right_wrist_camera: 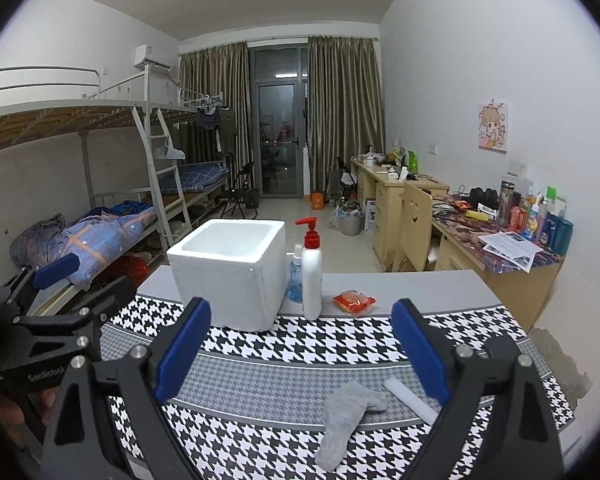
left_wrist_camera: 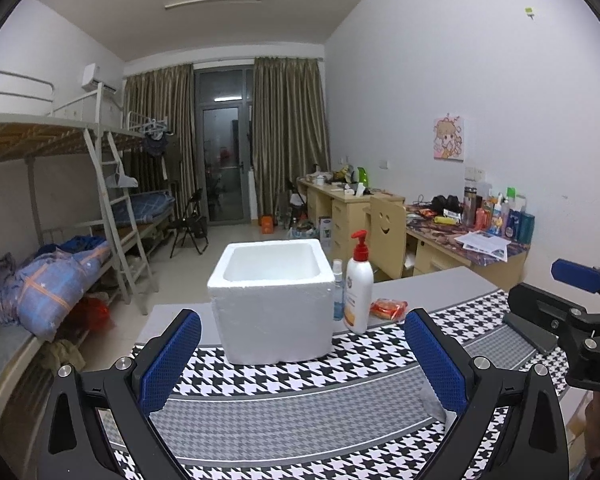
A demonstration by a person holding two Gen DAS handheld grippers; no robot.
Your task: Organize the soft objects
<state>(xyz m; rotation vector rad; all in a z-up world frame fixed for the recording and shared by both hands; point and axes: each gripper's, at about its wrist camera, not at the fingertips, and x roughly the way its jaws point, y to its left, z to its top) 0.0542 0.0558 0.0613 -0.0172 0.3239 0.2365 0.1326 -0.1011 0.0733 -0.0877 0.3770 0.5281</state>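
Note:
A grey sock (right_wrist_camera: 346,420) lies on the houndstooth cloth (right_wrist_camera: 284,360) low in the right wrist view, just inside the right finger of my open right gripper (right_wrist_camera: 300,320); a white tube (right_wrist_camera: 410,400) rests beside it. A white foam box (left_wrist_camera: 274,300) (right_wrist_camera: 228,272), open on top, stands ahead on the table. My left gripper (left_wrist_camera: 302,334) is open with nothing between its fingers, and a bit of the sock (left_wrist_camera: 434,402) peeks past its right finger. Each gripper shows at the other view's edge.
Beside the box stand a white pump bottle (right_wrist_camera: 312,276) (left_wrist_camera: 359,288) and a small blue bottle (right_wrist_camera: 296,276). A red snack packet (right_wrist_camera: 354,301) (left_wrist_camera: 388,308) lies to their right. Bunk beds (right_wrist_camera: 80,208) fill the left, cluttered desks (right_wrist_camera: 500,236) the right wall.

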